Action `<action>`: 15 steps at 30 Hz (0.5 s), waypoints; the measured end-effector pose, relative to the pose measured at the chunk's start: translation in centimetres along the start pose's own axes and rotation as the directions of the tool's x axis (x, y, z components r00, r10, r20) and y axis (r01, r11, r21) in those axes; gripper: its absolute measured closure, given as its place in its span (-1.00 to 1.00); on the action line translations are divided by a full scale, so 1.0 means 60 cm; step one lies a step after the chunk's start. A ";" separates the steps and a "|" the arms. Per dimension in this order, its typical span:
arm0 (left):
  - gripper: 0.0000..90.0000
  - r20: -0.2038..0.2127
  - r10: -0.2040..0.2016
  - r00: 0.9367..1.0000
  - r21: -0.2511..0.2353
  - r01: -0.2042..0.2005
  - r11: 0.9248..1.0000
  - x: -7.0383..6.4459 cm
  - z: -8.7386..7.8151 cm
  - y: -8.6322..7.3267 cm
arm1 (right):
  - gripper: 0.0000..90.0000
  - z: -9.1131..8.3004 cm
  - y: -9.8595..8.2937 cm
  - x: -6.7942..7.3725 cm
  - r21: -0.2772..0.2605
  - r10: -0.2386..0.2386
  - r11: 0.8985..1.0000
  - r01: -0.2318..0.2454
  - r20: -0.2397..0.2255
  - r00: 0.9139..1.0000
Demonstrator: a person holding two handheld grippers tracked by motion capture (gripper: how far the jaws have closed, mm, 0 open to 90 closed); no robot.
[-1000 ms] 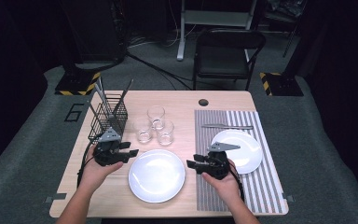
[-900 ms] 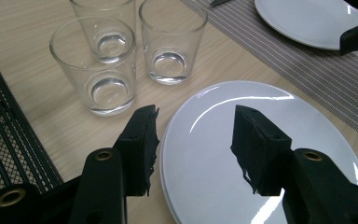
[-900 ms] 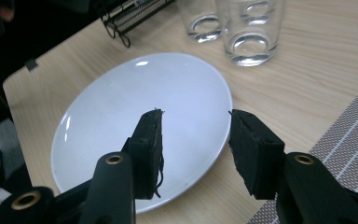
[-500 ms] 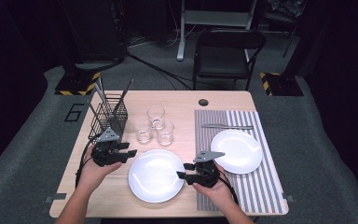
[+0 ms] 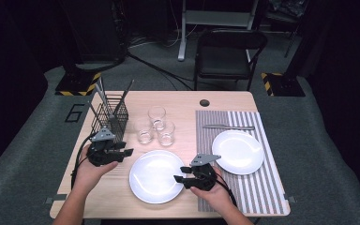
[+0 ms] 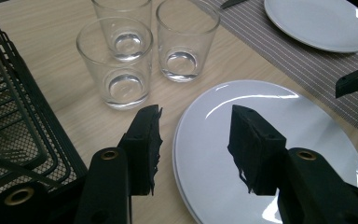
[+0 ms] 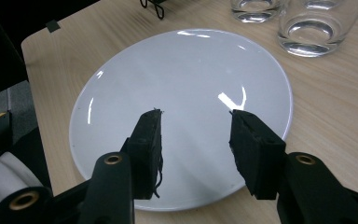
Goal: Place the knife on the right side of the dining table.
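A white plate (image 5: 153,176) lies on the bare wood at the table's front middle, seen close in both gripper views (image 6: 270,154) (image 7: 182,107). My left gripper (image 5: 127,153) (image 6: 193,149) is open just left of that plate's rim, nothing between its jaws. My right gripper (image 5: 181,176) (image 7: 193,151) is open over the plate's right edge, jaws pointing left across it, holding nothing. A second white plate (image 5: 237,152) (image 6: 318,23) rests on the striped placemat (image 5: 253,187).
Three clear glasses (image 5: 155,126) (image 6: 142,51) stand behind the front plate. A black wire basket (image 5: 108,115) (image 6: 14,121) with utensils sits at the left. A knife (image 5: 228,127) lies at the placemat's far end. A chair (image 5: 227,54) stands beyond the table.
My right gripper moved left off the placemat plate and down to the right edge of the front plate. The left gripper shifted only slightly.
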State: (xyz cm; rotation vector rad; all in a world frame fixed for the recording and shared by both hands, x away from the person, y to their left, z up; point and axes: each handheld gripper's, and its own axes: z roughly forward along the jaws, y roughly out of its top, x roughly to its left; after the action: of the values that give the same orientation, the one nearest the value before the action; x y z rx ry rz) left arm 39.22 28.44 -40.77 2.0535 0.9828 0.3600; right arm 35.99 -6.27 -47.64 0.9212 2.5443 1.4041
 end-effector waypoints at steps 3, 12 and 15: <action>0.17 -0.007 -0.011 1.000 -0.008 0.011 1.000 0.003 -0.006 0.003 | 0.19 0.000 0.000 0.000 0.000 0.002 1.000 -0.002 -0.002 1.000; 0.17 -0.025 -0.032 0.999 -0.023 0.031 0.999 0.010 -0.024 0.023 | 0.19 0.000 -0.001 0.001 0.000 0.010 1.000 -0.010 -0.009 1.000; 0.17 -0.036 -0.015 0.999 -0.013 0.015 1.000 0.009 -0.029 0.032 | 0.19 0.000 -0.001 0.001 -0.001 0.008 1.000 -0.008 -0.011 1.000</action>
State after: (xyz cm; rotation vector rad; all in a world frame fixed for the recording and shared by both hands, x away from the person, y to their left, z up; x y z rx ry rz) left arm 39.62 29.11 -38.27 2.0336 1.0144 0.3956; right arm 35.91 -6.29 -47.69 0.9272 2.5504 1.4160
